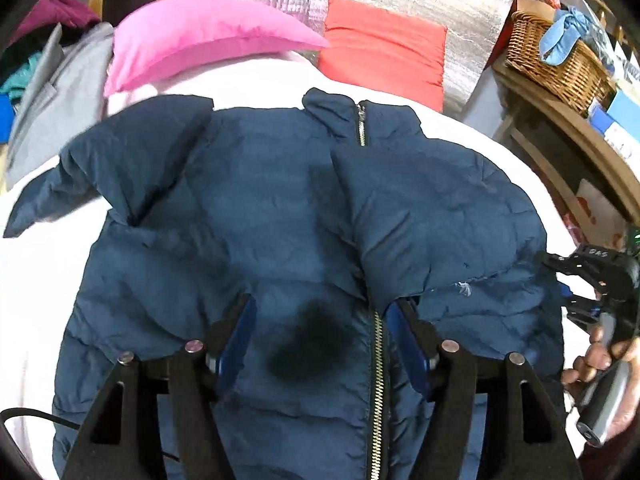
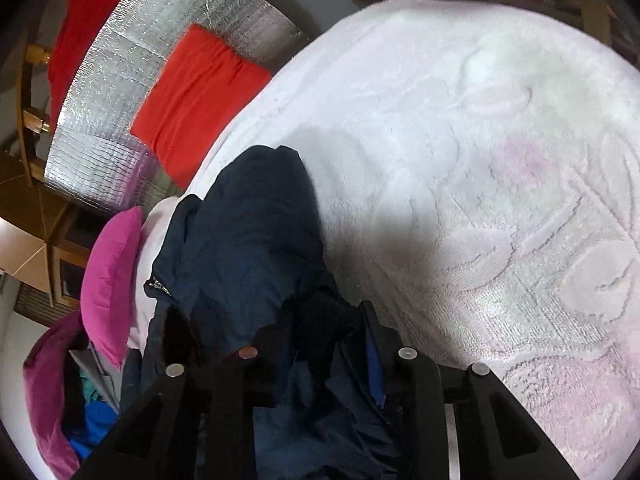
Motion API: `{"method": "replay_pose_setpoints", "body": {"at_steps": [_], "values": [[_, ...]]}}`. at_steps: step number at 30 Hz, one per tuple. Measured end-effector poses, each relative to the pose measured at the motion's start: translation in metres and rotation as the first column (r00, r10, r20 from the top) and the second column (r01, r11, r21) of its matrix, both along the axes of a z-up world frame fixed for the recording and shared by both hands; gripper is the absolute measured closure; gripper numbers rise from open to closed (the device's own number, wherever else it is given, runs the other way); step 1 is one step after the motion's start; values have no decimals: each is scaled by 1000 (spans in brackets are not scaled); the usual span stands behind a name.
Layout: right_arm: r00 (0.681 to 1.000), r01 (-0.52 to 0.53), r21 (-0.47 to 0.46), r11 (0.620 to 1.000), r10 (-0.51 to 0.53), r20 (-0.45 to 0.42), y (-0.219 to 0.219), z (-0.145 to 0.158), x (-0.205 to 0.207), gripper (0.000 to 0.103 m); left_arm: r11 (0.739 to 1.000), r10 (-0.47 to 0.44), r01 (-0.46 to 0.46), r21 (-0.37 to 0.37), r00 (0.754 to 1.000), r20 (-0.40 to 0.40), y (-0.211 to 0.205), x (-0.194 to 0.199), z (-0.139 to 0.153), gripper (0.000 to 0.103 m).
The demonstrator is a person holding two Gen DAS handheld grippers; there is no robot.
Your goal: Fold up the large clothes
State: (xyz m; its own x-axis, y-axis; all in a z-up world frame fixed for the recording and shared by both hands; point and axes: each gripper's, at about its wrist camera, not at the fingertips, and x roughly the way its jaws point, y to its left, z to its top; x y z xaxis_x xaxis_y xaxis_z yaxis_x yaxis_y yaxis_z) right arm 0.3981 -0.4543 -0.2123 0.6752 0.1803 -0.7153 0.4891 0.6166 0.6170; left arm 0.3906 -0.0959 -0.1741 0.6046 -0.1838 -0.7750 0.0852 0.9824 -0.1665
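A navy puffer jacket [image 1: 248, 208] lies front up on a white blanket [image 1: 36, 280], with its zipper [image 1: 377, 368] closed and the collar at the far end. One sleeve is folded across the chest toward the zipper. My left gripper [image 1: 324, 304] hovers open over the lower chest with its blue pads [image 1: 240, 332] apart, and only flat fabric lies beneath them. My right gripper [image 1: 564, 286], held by a hand, sits at the jacket's right edge. In the right wrist view that gripper [image 2: 316, 320] is shut on bunched navy jacket [image 2: 256, 248] fabric, which hides one finger.
A pink pillow [image 1: 200, 44] and a red cushion [image 1: 384, 52] lean on a silver foil panel [image 1: 460, 12] past the collar. A wicker basket [image 1: 556, 64] sits on a wooden shelf at right. Heaped clothes [image 1: 52, 92] lie at left. The bare blanket [image 2: 480, 160] spreads to the right.
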Motion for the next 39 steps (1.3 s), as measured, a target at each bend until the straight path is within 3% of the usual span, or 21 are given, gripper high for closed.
{"method": "replay_pose_setpoints", "body": {"at_steps": [12,16,20,22,25,27,30,33,35,37,39], "values": [[999,30,-13,999,-30,-28,6,-4,-4,71,984,3,-19,176,996,93,-35,4,-2,32],[999,34,-12,999,-34,-29,6,-4,-5,71,958,-39,-11,288,985,169,-57,3,6,32],[999,38,11,999,-38,-29,6,-6,-4,71,904,-86,-26,426,967,241,-78,6,8,29],[999,40,19,999,-40,-31,5,-7,-5,71,902,-103,-16,432,963,250,-80,9,7,30],[998,45,22,999,-44,-33,4,-7,-5,71,927,-69,-34,374,963,260,-70,18,11,35],[998,48,29,998,-47,-34,4,-8,-5,71,971,-25,-33,237,971,236,-47,28,16,61],[998,48,36,998,-46,-36,2,-9,-4,71,995,84,-90,36,984,156,-4,43,18,63],[998,48,43,998,-47,-35,0,-9,-5,71,976,153,-142,-168,987,56,44,54,15,63],[998,47,44,998,-45,-34,0,-9,-6,71,952,163,-158,-260,987,-4,65,58,10,61],[999,44,44,998,-42,-33,0,-9,-7,71,934,167,-173,-313,985,-46,80,59,5,61],[999,45,40,998,-44,-33,1,-8,-8,71,934,171,-182,-307,983,-63,85,57,2,58]]}}
